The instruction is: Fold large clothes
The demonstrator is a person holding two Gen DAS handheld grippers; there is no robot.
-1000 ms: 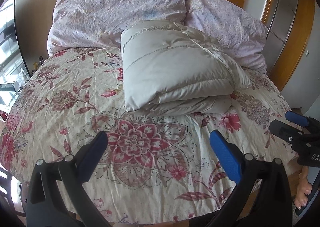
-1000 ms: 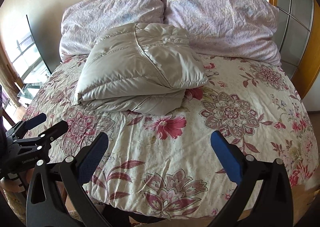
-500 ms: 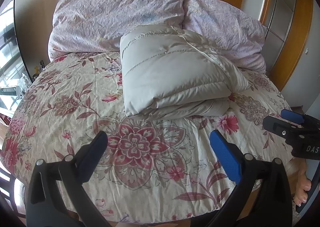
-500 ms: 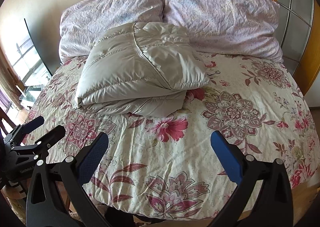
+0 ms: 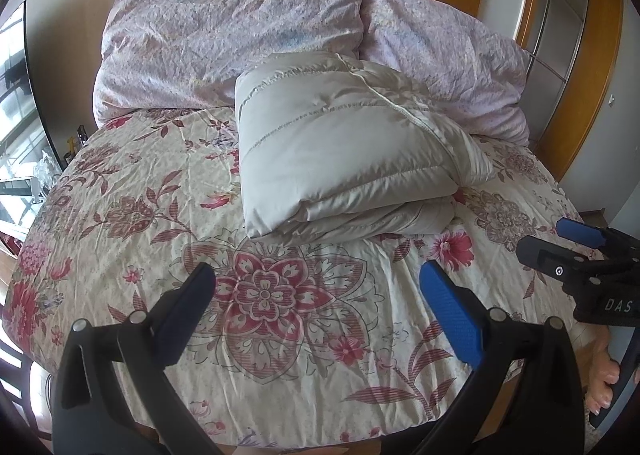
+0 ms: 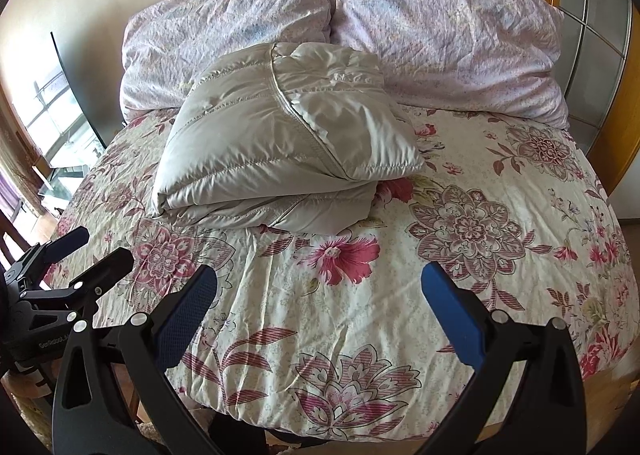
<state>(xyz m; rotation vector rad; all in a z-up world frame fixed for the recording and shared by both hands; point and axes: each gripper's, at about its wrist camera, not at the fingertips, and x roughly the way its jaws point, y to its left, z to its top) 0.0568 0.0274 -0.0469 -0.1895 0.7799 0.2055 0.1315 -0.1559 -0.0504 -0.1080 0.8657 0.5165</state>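
Folded grey jacket on floral bedspread; both grippers' fingers apart, empty; "DAS" on right gripper.

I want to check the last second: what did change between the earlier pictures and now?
Little: both views tilt slightly, so both claws, left and right, shifted a bit. Nothing was gripped or released. The folded grey jacket stays on the floral bedspread; both claws stay open and empty.

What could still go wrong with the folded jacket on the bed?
1. The jacket is puffy; its top flap may spring open now that both tools, left and right, hang open, clear of it.
2. It leans on the pillows, so the stack may slump.
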